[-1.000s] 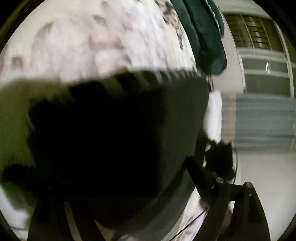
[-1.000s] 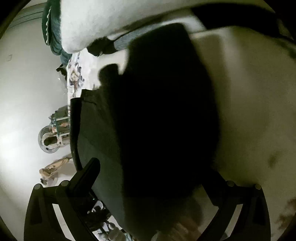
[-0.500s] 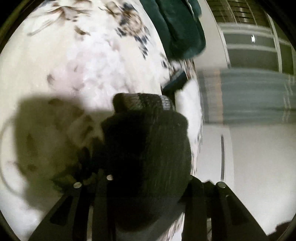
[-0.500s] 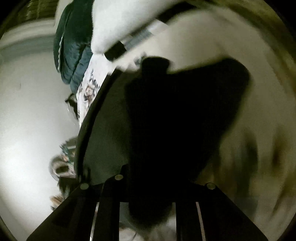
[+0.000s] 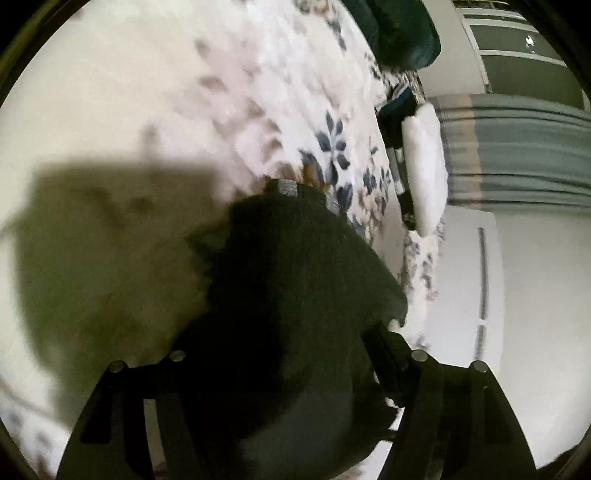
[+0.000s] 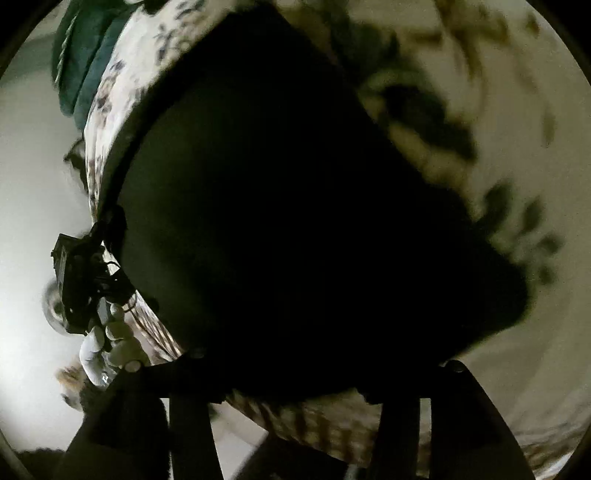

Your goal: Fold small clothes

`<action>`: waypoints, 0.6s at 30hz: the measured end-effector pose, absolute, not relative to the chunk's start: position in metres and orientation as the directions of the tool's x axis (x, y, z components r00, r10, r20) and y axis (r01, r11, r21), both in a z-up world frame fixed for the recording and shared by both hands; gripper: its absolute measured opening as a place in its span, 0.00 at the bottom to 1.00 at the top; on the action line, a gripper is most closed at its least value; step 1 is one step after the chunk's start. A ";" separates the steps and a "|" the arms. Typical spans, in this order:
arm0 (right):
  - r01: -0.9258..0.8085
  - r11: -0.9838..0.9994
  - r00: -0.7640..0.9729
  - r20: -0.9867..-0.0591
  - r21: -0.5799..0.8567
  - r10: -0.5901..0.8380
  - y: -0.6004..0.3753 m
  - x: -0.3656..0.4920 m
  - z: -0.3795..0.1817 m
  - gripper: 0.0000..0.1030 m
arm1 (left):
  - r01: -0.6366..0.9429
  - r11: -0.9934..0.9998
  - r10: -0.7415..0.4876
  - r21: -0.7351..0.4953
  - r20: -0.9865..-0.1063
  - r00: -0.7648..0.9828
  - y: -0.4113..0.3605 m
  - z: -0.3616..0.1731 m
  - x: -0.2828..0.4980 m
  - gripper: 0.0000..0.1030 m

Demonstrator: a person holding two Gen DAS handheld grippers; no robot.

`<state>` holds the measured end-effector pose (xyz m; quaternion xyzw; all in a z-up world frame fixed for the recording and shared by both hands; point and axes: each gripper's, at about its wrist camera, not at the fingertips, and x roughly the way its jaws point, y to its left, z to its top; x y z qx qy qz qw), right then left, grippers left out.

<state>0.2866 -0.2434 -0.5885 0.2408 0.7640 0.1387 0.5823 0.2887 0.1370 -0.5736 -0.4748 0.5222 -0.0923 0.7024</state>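
Observation:
A small black garment (image 5: 295, 302) with a grey striped waistband hangs in front of the left wrist camera, over a white bed cover with blue flowers (image 5: 258, 92). My left gripper (image 5: 280, 354) is shut on its near edge. In the right wrist view the same black garment (image 6: 295, 203) fills most of the frame, and my right gripper (image 6: 314, 373) is shut on its near edge. The fingertips of both grippers are hidden by cloth. The left gripper and the gloved hand that holds it (image 6: 107, 343) show at the left of the right wrist view.
A dark green blanket (image 5: 402, 33) lies at the far end of the bed; it also shows in the right wrist view (image 6: 85, 62). A white pillow (image 5: 424, 166) sits at the bed's edge. A grey curtain (image 5: 517, 147) and a white floor lie beyond.
Both grippers have moved with the garment across the bed. The garment was spread wide and close to the left camera; it now hangs narrower. In the right view it now fills more of the frame.

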 end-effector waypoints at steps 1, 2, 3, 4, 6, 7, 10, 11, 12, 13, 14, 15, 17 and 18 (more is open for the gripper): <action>0.199 0.855 -0.210 -0.831 0.479 0.515 -0.247 0.287 -0.578 0.52 | -0.367 0.544 -0.604 -0.754 -0.656 0.453 0.138 -0.568 0.282 0.64; 0.193 0.863 -0.213 -0.839 0.467 0.501 -0.251 0.288 -0.565 0.52 | -0.373 0.559 -0.578 -0.741 -0.671 0.465 0.140 -0.564 0.279 0.64; 0.178 0.876 -0.211 -0.853 0.447 0.478 -0.253 0.291 -0.551 0.52 | -0.379 0.568 -0.558 -0.730 -0.681 0.475 0.143 -0.560 0.275 0.64; 0.165 0.883 -0.201 -0.862 0.439 0.466 -0.257 0.296 -0.539 0.52 | -0.381 0.572 -0.544 -0.727 -0.683 0.487 0.147 -0.556 0.270 0.64; 0.121 0.896 -0.164 -0.882 0.427 0.442 -0.248 0.333 -0.509 0.52 | -0.389 0.578 -0.517 -0.717 -0.691 0.505 0.153 -0.554 0.276 0.64; 0.106 0.902 -0.144 -0.891 0.420 0.431 -0.246 0.345 -0.499 0.54 | -0.387 0.575 -0.514 -0.721 -0.686 0.515 0.158 -0.554 0.279 0.64; 0.043 0.918 -0.071 -0.916 0.394 0.396 -0.236 0.393 -0.495 0.57 | -0.370 0.573 -0.501 -0.731 -0.671 0.547 0.168 -0.558 0.305 0.64; 0.016 0.925 -0.054 -0.924 0.379 0.379 -0.236 0.407 -0.500 0.58 | -0.353 0.584 -0.500 -0.731 -0.667 0.553 0.169 -0.560 0.316 0.65; -0.002 0.927 -0.047 -0.926 0.376 0.375 -0.250 0.408 -0.500 0.57 | -0.338 0.604 -0.499 -0.721 -0.674 0.545 0.169 -0.565 0.328 0.64; -0.022 0.925 -0.046 -0.925 0.378 0.377 -0.249 0.422 -0.512 0.57 | -0.312 0.611 -0.513 -0.727 -0.665 0.544 0.169 -0.568 0.335 0.62; -0.052 0.923 -0.060 -0.924 0.382 0.379 -0.239 0.438 -0.529 0.57 | -0.297 0.621 -0.515 -0.725 -0.663 0.542 0.167 -0.570 0.343 0.56; -0.064 0.919 -0.078 -0.920 0.390 0.385 -0.234 0.445 -0.542 0.58 | -0.276 0.634 -0.522 -0.722 -0.664 0.536 0.164 -0.574 0.353 0.25; -0.075 0.907 -0.110 -0.908 0.414 0.405 -0.225 0.454 -0.567 0.54 | -0.261 0.657 -0.525 -0.707 -0.678 0.515 0.162 -0.574 0.357 0.18; -0.090 0.901 -0.099 -0.904 0.425 0.416 -0.220 0.457 -0.571 0.47 | -0.248 0.658 -0.529 -0.711 -0.671 0.520 0.161 -0.574 0.360 0.14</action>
